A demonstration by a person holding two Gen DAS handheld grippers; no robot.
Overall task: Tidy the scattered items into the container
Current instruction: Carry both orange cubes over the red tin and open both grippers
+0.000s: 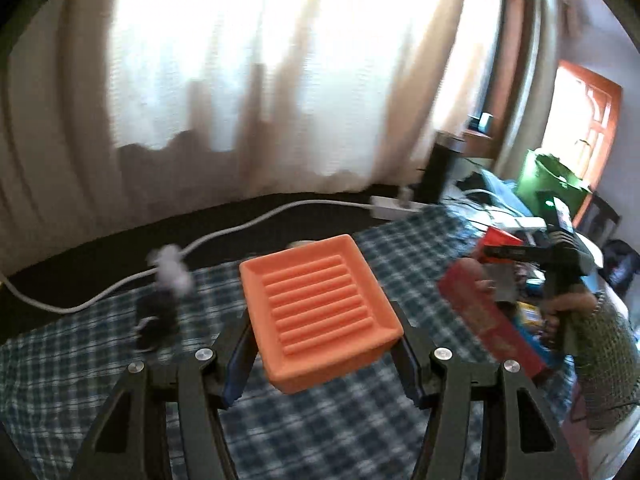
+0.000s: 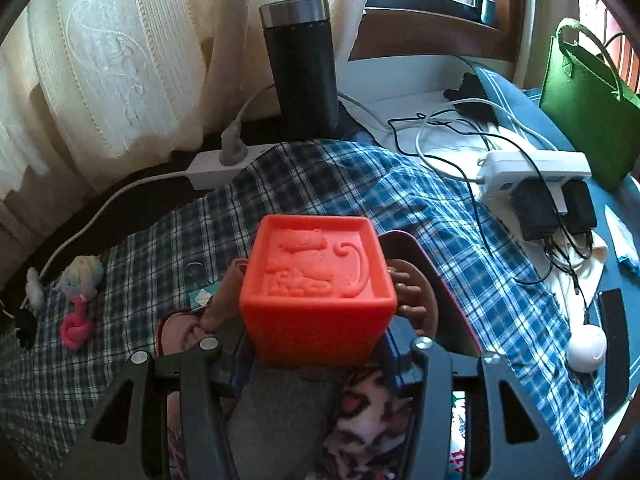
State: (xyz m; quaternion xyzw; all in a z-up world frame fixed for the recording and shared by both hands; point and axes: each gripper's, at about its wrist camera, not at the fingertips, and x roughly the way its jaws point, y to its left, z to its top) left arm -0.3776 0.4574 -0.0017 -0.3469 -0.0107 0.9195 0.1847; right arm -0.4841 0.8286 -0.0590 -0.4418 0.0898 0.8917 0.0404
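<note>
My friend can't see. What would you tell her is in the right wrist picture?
The right hand-held gripper holds an orange block with a cat moulded on top, above a blue checked cloth. Behind stand a dark flask and a white power strip.

Matt orange plastic ridged tray (image 1: 320, 312), matt orange plastic cube (image 2: 318, 288), checked woven cloth (image 2: 400, 196), brushed-metal-topped flask (image 2: 300, 68)

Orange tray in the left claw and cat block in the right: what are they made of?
The orange tray looks like matte moulded plastic, with crisp ribs. The cat block seems soft plastic or rubber, dull, with a moulded relief; I cannot be sure.
</note>
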